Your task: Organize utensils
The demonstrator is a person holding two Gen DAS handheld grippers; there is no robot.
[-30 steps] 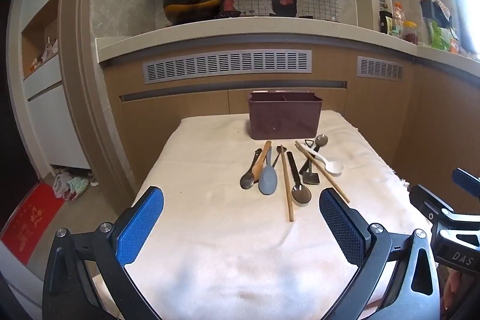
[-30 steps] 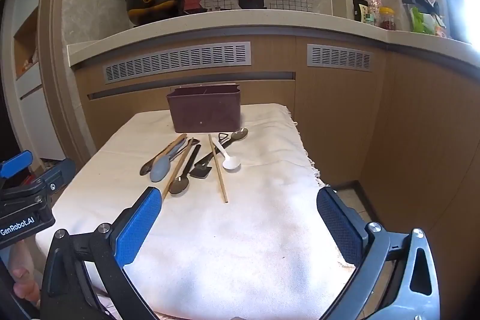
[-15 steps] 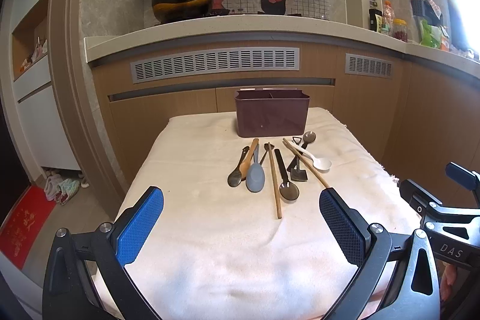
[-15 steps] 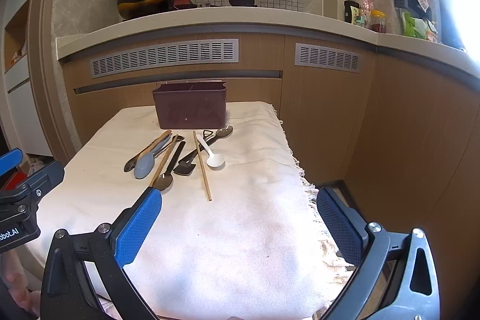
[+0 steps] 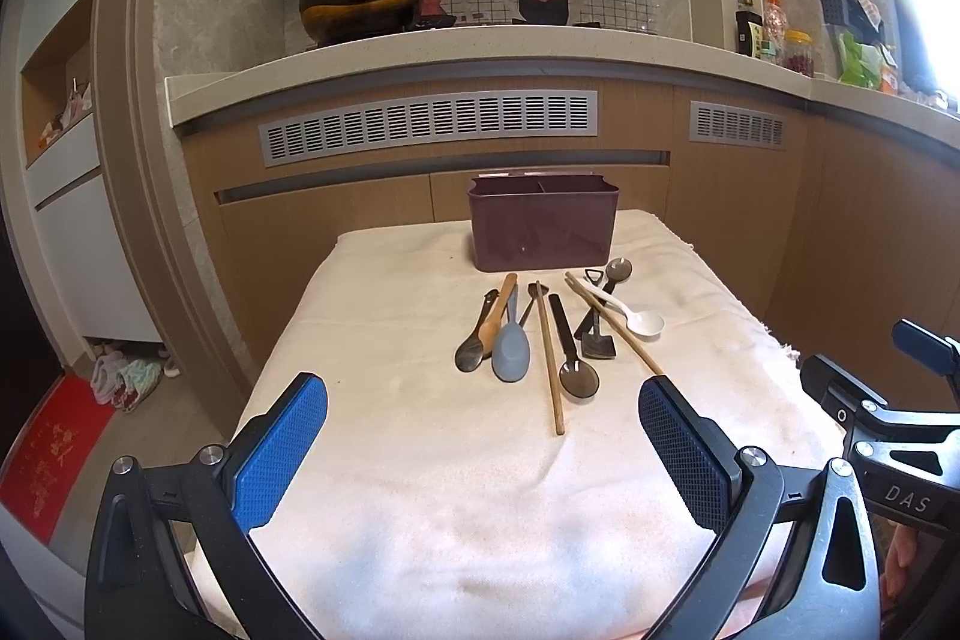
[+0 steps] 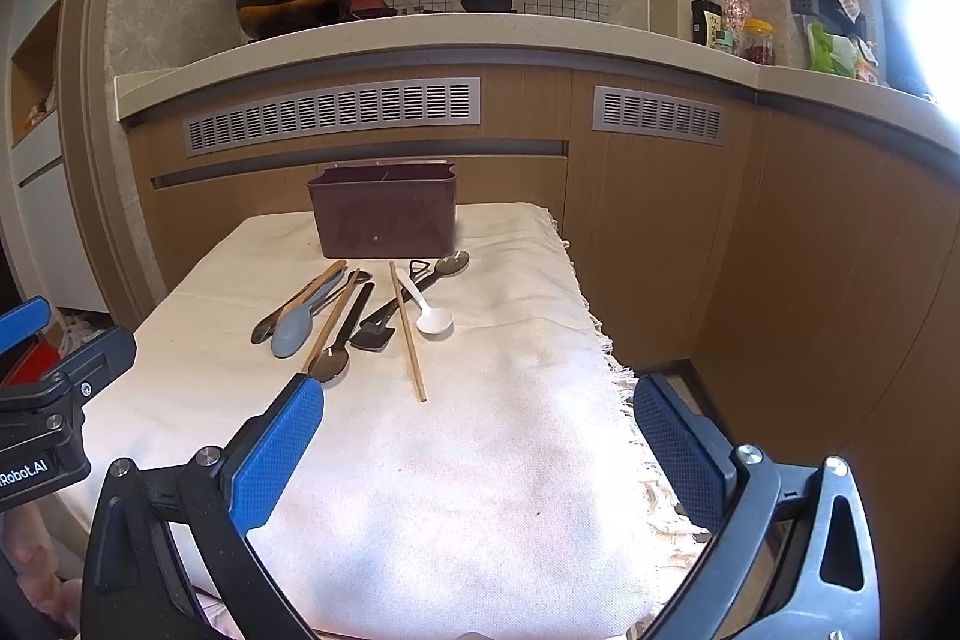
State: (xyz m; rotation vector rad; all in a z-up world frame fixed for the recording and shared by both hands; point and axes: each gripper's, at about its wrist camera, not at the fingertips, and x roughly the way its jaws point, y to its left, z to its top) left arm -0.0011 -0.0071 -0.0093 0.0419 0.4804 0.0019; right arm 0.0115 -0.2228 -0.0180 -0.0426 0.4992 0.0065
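My left gripper (image 5: 483, 445) and right gripper (image 6: 477, 439) both hang spread wide, gripping nothing, over bare white cloth (image 5: 480, 520). The cloth's fringed edge (image 6: 606, 358) drops off at 3 o'clock of the right gripper. Utensils lie clustered at 12 o'clock of the left gripper, well apart: chopstick (image 5: 549, 358), blue-grey spoon (image 5: 511, 353), white spoon (image 5: 642, 322). The maroon holder (image 5: 543, 232) stands just beyond them.

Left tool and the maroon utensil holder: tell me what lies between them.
In the left wrist view, bare white cloth comes first beyond the open left tool, then the loose utensils, which end just short of the maroon utensil holder.
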